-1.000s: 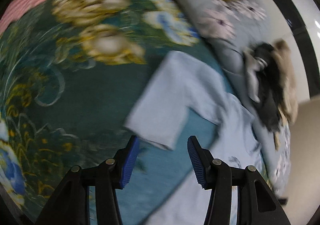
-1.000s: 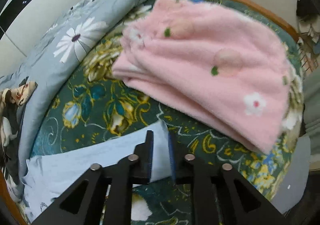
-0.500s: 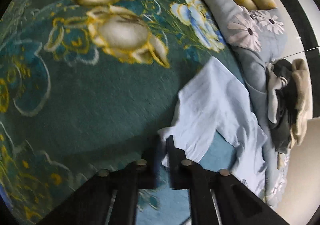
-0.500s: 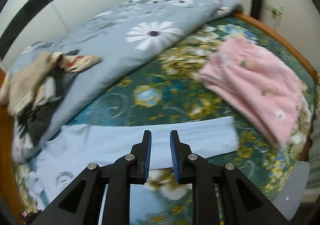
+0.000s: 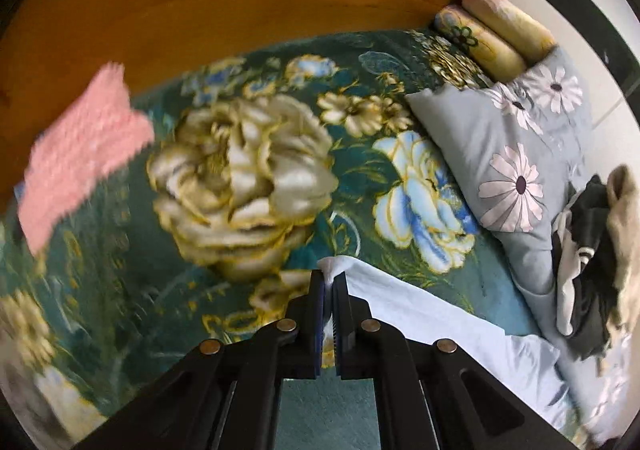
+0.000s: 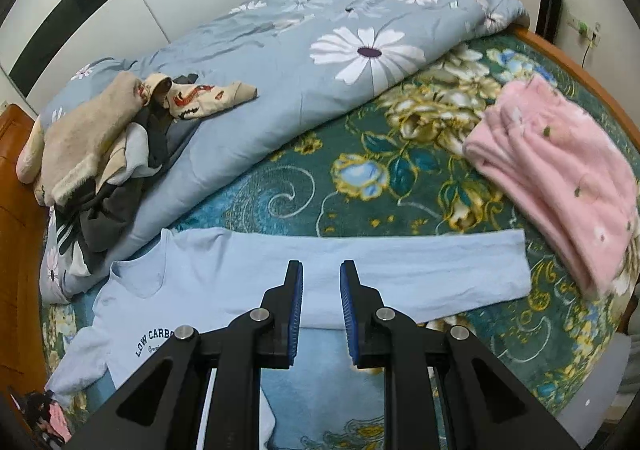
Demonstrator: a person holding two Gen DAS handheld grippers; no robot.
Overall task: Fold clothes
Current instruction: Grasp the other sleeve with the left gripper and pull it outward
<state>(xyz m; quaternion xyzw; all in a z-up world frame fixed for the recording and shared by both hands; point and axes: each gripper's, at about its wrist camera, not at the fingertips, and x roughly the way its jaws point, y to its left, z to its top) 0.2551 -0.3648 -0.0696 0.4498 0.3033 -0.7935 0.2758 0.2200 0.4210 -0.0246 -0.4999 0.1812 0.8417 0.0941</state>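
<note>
My left gripper (image 5: 328,282) has its jaws clamped tight on a corner of the light blue shirt (image 5: 420,314). From that pinched corner the cloth runs away to the lower right of the left wrist view, down toward the foot of the grey daisy quilt (image 5: 500,154).

My right gripper (image 6: 321,270) hangs above the same shirt (image 6: 248,270) with its jaws set narrow and nothing between them; the cloth lies flat beneath.

In the right wrist view the shirt lies on the green floral bedspread (image 6: 320,190). Its neckline sits at the left, near the quilt's edge, and dark chest lettering reading "LOW CARB" shows below it. One long folded band of the garment stretches across the frame from left to right, its long axis roughly parallel to the quilt's edge, its square end stopping just short of the pink fleece garment (image 6: 560,170).

A heap of beige and dark clothes (image 6: 104,142) rests on the quilt, well apart from the shirt's far end.
</note>
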